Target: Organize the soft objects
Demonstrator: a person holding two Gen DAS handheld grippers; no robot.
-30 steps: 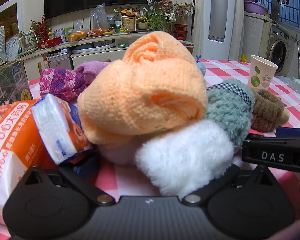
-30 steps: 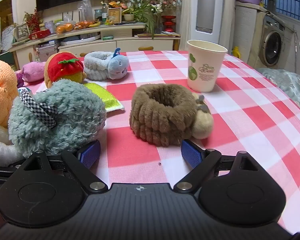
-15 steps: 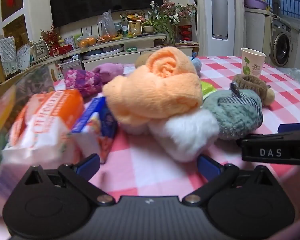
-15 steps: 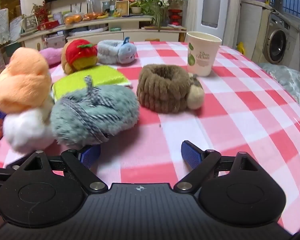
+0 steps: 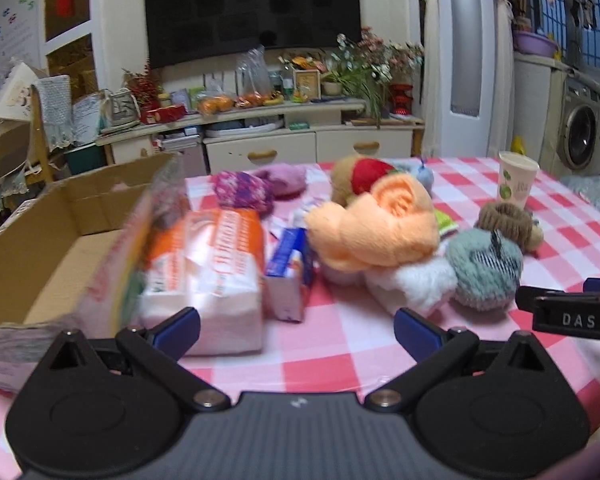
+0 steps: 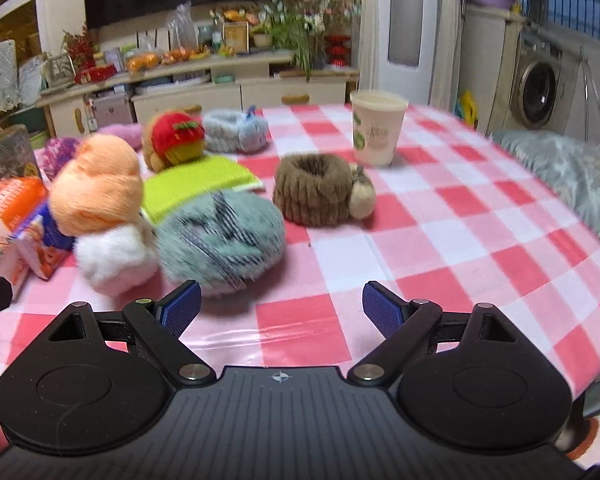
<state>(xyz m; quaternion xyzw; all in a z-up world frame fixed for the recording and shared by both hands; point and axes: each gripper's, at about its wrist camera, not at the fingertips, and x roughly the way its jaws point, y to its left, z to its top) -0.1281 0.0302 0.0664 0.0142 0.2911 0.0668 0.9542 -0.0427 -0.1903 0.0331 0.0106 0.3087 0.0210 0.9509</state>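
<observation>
Soft items are heaped mid-table: an orange knit roll (image 5: 376,228) (image 6: 98,188) on a white fluffy piece (image 5: 416,284) (image 6: 114,258), beside a grey-green fluffy piece (image 5: 484,270) (image 6: 220,236). A brown fluffy ring (image 6: 312,190), a strawberry plush (image 6: 176,142) and a blue-grey plush (image 6: 236,132) lie farther back. My left gripper (image 5: 296,328) is open and empty, held back from the pile. My right gripper (image 6: 280,308) is open and empty, just in front of the grey-green piece.
An open cardboard box (image 5: 60,232) stands at the left. Tissue packs (image 5: 208,276) lie beside it. A paper cup (image 6: 376,128) stands at the back right. A green pad (image 6: 196,184) lies behind the pile. The table edge (image 6: 596,248) drops off at the right.
Both grippers have pulled back and risen from the pile, so more of the table shows. The left view now takes in the cardboard box.
</observation>
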